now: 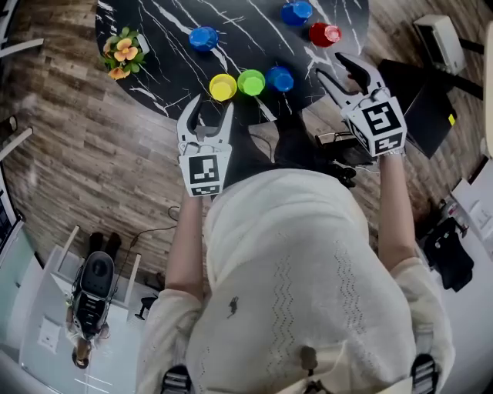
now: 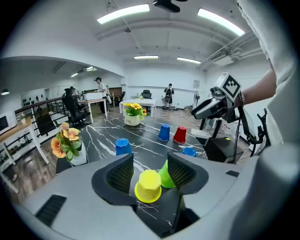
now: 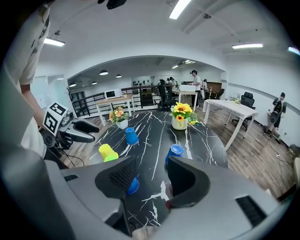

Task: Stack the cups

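Observation:
Several upturned cups stand on the black marble table point(image 1: 169, 46). Near its front edge a yellow cup point(image 1: 223, 87), a green cup point(image 1: 251, 81) and a blue cup point(image 1: 280, 78) form a row. Farther back are a blue cup point(image 1: 203, 38), another blue cup point(image 1: 296, 12) and a red cup point(image 1: 324, 34). My left gripper point(image 1: 208, 108) is open just before the yellow cup point(image 2: 148, 185), which shows between its jaws untouched, the green cup point(image 2: 165, 174) behind it. My right gripper point(image 1: 337, 68) is open and empty, right of the near blue cup point(image 3: 133, 186).
A small vase of orange flowers point(image 1: 121, 52) stands at the table's left edge, and a sunflower vase point(image 3: 182, 115) at its far side. Black equipment point(image 1: 420, 100) and cables lie on the wooden floor at the right. People and desks are far behind.

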Demonstrator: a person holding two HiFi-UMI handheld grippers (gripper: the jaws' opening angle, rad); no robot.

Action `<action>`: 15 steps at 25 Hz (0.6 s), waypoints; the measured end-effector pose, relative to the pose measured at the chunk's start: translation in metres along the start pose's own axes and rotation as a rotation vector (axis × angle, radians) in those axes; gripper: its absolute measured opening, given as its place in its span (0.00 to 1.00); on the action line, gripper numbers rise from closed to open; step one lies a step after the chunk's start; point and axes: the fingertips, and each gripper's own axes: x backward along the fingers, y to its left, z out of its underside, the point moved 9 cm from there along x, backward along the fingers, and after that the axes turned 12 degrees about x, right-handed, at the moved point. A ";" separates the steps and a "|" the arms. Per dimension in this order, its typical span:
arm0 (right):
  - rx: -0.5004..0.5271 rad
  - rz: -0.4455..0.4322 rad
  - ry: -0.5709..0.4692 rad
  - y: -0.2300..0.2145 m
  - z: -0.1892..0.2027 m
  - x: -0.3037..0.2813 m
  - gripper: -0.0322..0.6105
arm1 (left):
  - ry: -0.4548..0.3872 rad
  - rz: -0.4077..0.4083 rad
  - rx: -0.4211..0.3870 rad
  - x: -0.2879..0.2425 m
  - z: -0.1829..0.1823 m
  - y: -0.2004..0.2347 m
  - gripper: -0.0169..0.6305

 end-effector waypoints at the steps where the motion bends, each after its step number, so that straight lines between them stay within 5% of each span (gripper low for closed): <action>1: 0.002 0.001 0.002 -0.004 0.002 0.000 0.40 | -0.012 -0.002 0.001 0.000 -0.005 -0.002 0.40; 3: 0.005 0.002 0.008 -0.012 0.005 -0.002 0.40 | -0.036 -0.011 0.004 -0.001 -0.015 -0.007 0.35; 7: 0.002 -0.005 0.017 -0.027 0.013 -0.008 0.40 | -0.095 -0.045 0.010 -0.003 -0.034 -0.016 0.10; 15: -0.012 -0.024 0.065 -0.059 0.038 -0.031 0.42 | -0.139 -0.028 0.042 -0.012 -0.059 -0.048 0.07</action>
